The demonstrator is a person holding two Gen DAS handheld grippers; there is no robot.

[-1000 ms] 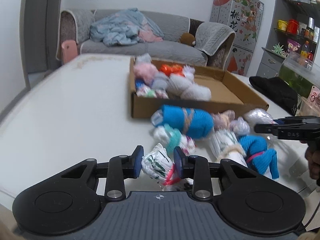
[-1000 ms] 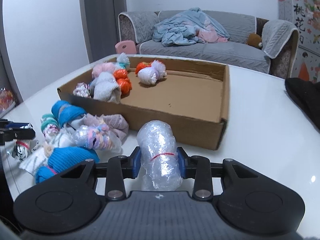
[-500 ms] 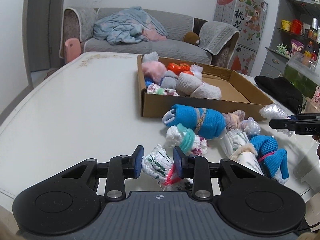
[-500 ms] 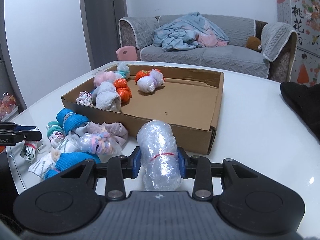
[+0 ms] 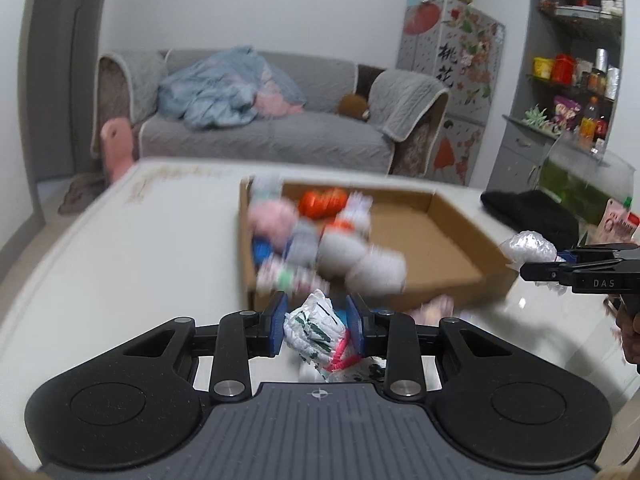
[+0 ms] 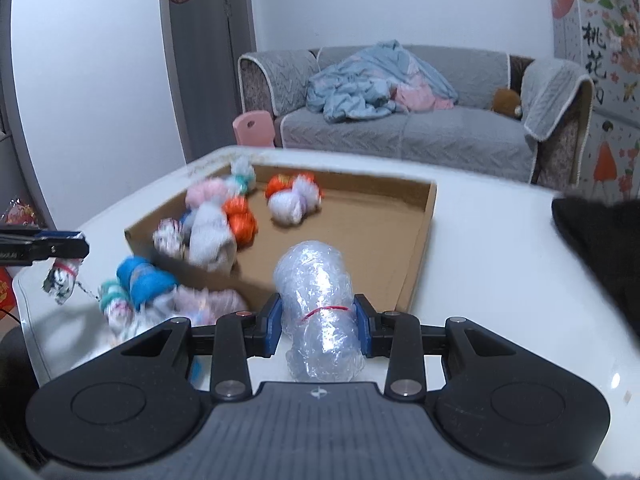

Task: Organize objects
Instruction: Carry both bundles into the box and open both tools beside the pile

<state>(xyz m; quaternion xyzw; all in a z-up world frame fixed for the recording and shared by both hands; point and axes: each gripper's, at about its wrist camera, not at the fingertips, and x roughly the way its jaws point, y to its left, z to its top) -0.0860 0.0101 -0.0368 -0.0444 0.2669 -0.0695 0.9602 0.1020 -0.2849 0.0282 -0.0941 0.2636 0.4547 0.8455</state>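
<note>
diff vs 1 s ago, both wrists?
Both grippers have lifted off the table and moved toward the box. The left gripper carries the white-green bundle, the right gripper the clear-wrapped bundle. No grasp or release: both grips are unchanged. Bundles in the box and the pile beside it stayed put.

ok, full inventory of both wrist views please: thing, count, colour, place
box: 1, brown cardboard, on table
table: 1, white, under everything
bundles in box: count unclear from blur, pink, grey, orange, white, left part
bundles on table: a few, blue, teal, pale, in front of box
sofa: 1, grey, behind table
blanket: 1, light blue, on sofa
black cloth: 1, table's right edge
clear wrapped roll: 1, red band, in right claw
white-green bundle: 1, pink tie, in left claw
left claw: shut on bundle
right claw: shut on roll
</note>
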